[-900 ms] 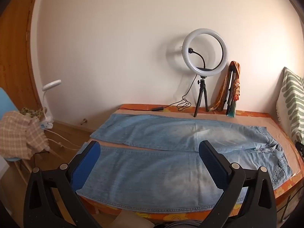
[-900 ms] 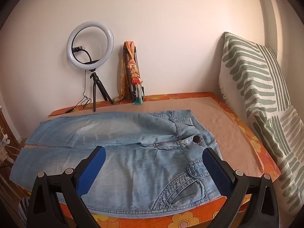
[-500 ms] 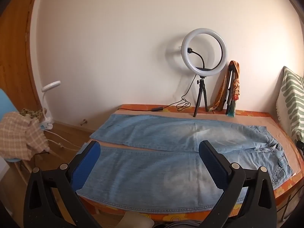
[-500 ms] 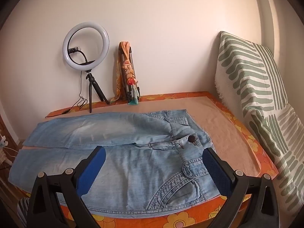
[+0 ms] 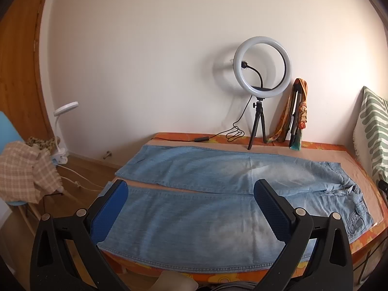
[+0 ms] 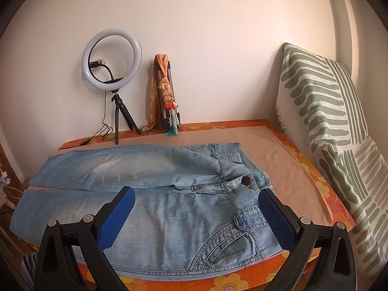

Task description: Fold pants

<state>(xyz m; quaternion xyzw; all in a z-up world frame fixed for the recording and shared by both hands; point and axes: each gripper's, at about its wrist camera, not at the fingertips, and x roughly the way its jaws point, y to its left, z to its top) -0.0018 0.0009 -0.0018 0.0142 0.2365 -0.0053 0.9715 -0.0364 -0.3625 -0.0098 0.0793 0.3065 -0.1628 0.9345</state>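
1. Left wrist view: light-blue jeans point(image 5: 218, 194) spread flat on the bed's tan cloth point(image 5: 303, 151), front side up, legs apart and running side by side toward the left end, waistband at the right. Laid out unfolded, so judged: no fold made yet.
2. Left gripper point(image 5: 191, 200) hangs above the near leg, around mid-leg to hem, blue pads spread wide, nothing between them, not touching denim. Tilted down at the cloth, likely lining up on the near leg's edge for a pinch.
3. Right wrist view: right gripper point(image 6: 196, 206) over the hip and front pocket of the jeans point(image 6: 169, 169), jaws released wide, empty, clear of the fabric. Button point(image 6: 246, 181) and fly sit just beyond it.
4. One claw per end makes sense: hem side and waist side lift together so a long leg goes over without sagging.
5. Near leg lies close to the orange floral mattress edge point(image 6: 230, 280), easy to reach; far leg is the likely landing spot.
6. Ring light on tripod point(image 5: 260, 72) and a scarf-wrapped folded tripod point(image 6: 166, 101) stand against the wall, behind the jeans, out of the fold path. Striped cushion point(image 6: 322, 111) leans at the right end, beside the waistband, apart from it.
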